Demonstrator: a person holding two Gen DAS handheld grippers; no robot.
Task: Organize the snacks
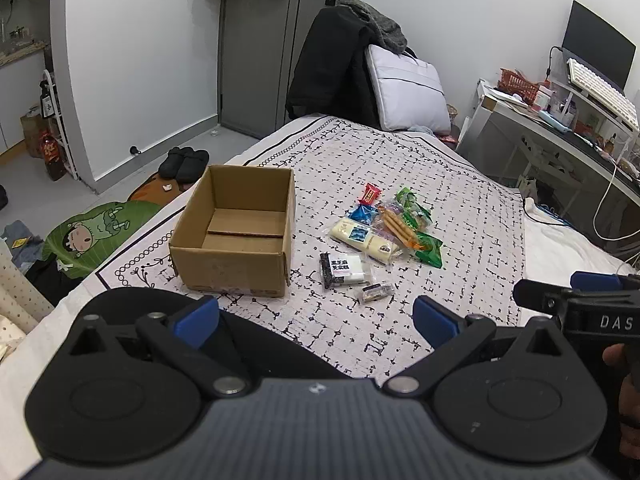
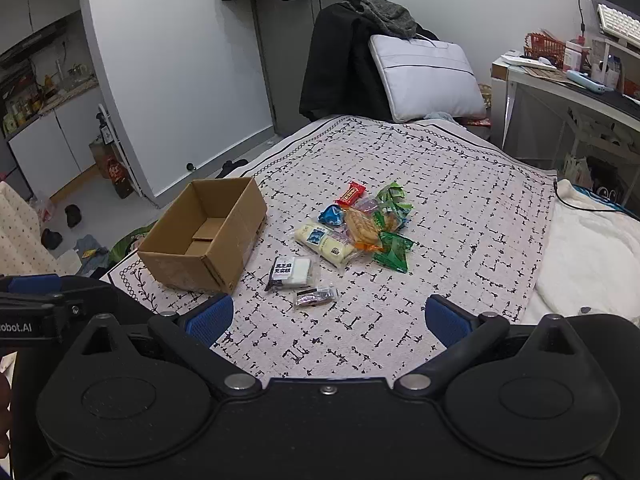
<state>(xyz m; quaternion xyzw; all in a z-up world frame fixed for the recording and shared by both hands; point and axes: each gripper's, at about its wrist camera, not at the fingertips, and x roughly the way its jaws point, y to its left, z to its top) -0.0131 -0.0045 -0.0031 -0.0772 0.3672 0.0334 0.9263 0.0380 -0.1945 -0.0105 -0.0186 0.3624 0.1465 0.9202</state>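
An open, empty cardboard box [image 1: 236, 232] [image 2: 204, 236] stands on the patterned bedspread [image 1: 460, 200] [image 2: 460, 208]. To its right lies a heap of snack packets [image 1: 394, 224] [image 2: 364, 228]: a red bar [image 1: 371, 194], a blue packet [image 1: 362, 213], a pale cream packet [image 1: 366, 240], crackers and green packets. Nearer me lie a black-and-white packet [image 1: 342, 268] [image 2: 290, 272] and a small clear-wrapped dark snack [image 1: 376, 292] [image 2: 314, 297]. My left gripper [image 1: 316, 320] is open, short of the snacks. My right gripper [image 2: 329, 318] is open too, just short of the small snack.
A chair draped with dark clothes and a grey laptop bag [image 1: 408, 88] stands past the bed's far end. A cluttered desk [image 1: 560, 128] with a keyboard and monitor runs along the right. Slippers [image 1: 186, 162] and a green cartoon cushion [image 1: 100, 232] lie on the floor at left.
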